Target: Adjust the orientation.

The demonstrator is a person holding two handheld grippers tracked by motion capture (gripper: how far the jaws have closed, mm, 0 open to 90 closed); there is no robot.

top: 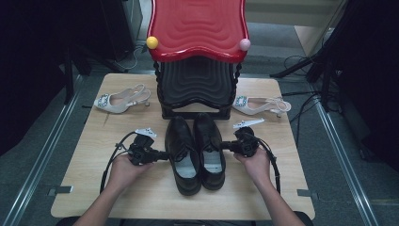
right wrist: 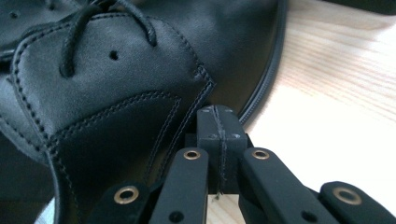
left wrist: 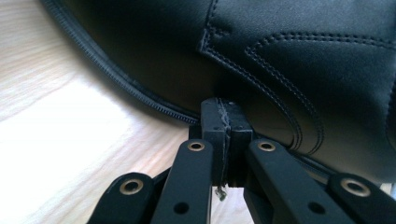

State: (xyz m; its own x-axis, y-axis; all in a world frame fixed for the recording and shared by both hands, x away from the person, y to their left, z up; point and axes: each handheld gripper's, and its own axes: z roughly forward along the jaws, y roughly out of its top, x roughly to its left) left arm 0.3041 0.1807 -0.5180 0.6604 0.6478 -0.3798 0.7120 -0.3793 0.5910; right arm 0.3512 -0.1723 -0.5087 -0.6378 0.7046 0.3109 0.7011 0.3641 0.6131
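My left gripper (top: 162, 154) and right gripper (top: 225, 147), jaws pressed together, seemingly touch the outer sides of the black shoes (top: 195, 151), which sit just before the stacked stools (top: 197, 52).

dim high view with dark edges; gripper views bright, tabletop glare.

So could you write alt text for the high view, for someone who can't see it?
Two hands press shut grippers, left and right, against the outer sides of a pair of black shoes on a wooden table. Behind stands a red-topped rack, with a pale heeled shoe at its left and another at its right.
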